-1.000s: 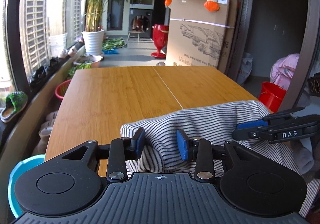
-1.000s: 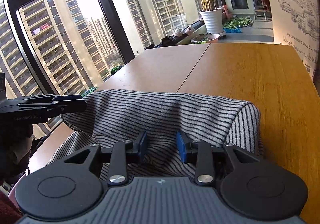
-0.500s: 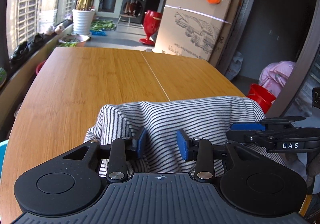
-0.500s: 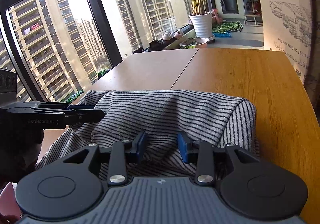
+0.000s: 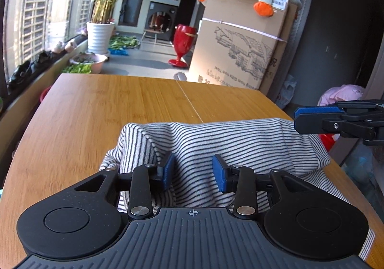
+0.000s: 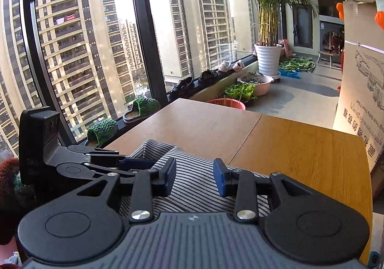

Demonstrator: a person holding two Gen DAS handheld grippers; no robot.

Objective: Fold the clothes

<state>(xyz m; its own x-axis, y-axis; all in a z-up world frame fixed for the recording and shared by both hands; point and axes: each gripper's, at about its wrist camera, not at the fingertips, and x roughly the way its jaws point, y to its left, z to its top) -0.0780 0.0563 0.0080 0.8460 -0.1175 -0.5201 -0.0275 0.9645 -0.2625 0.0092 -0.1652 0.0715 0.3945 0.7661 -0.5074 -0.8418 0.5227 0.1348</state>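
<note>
A black-and-white striped garment point(image 5: 228, 141) lies folded over at the near edge of the wooden table point(image 5: 115, 105). My left gripper point(image 5: 194, 171) is open, its blue pads apart just above the cloth and holding nothing. My right gripper point(image 6: 194, 177) is open too, raised over the garment point(image 6: 192, 180) near its right side. In the left wrist view the right gripper point(image 5: 336, 120) hovers above the garment's right end. In the right wrist view the left gripper point(image 6: 134, 163) lies low at the garment's left edge.
A large cardboard box point(image 5: 242, 50) with a plush goose on top stands beyond the table's far right. A potted palm point(image 5: 100, 31), bowls of greens and shoes line the window sill at left. A red bucket point(image 5: 328, 141) sits right of the table.
Both grippers have lifted and pulled back from the garment. The right gripper rose and swung left toward the window; the cloth has settled lower on the table.
</note>
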